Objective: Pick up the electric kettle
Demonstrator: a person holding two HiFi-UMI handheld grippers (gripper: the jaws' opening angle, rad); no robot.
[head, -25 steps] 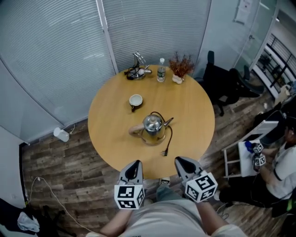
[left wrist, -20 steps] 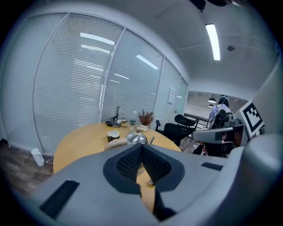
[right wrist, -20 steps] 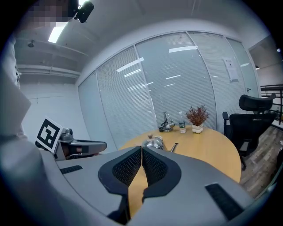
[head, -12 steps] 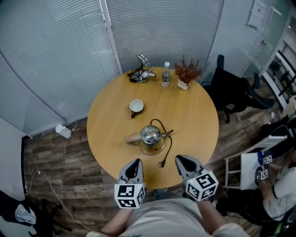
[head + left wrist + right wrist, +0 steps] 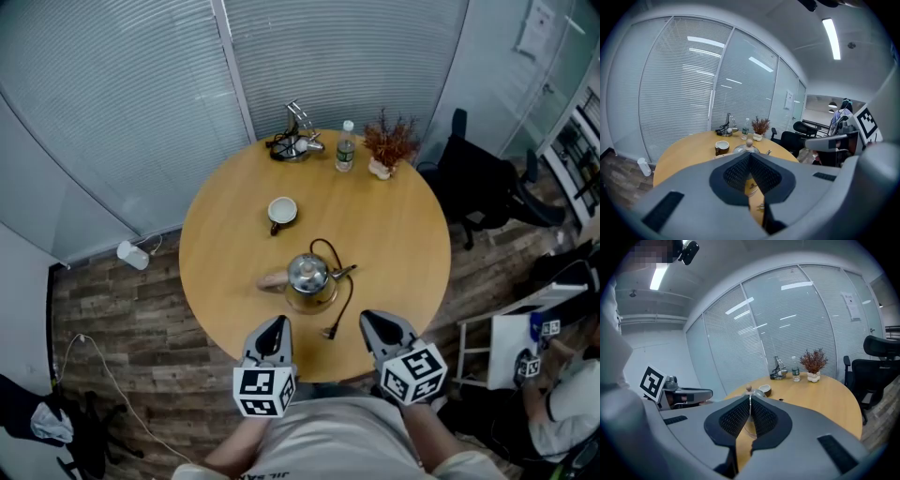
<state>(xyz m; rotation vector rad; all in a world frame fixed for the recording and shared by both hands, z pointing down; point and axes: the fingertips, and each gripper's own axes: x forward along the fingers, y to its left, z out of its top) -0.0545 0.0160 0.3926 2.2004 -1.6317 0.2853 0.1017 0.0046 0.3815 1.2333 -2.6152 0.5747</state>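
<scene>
in both gripper views the closed jaws hide most of the electric kettle [image 5: 746, 148] below its lid.

1. A round wooden surface [image 5: 403, 234] stands mid-room on a dark wood-plank floor [image 5: 122, 309].
2. Glass walls with closed white blinds [image 5: 112, 103] run along the far and left sides.
3. A black office chair [image 5: 487, 183] sits far right, beside the surface.
4. A white notice [image 5: 536, 28] hangs far right.
5. A long ceiling light [image 5: 831, 37] glows overhead.

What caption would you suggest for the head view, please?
Both shut, the left claw and right claw hover at the near edge of a round wooden table, facing the glass electric kettle.
</scene>
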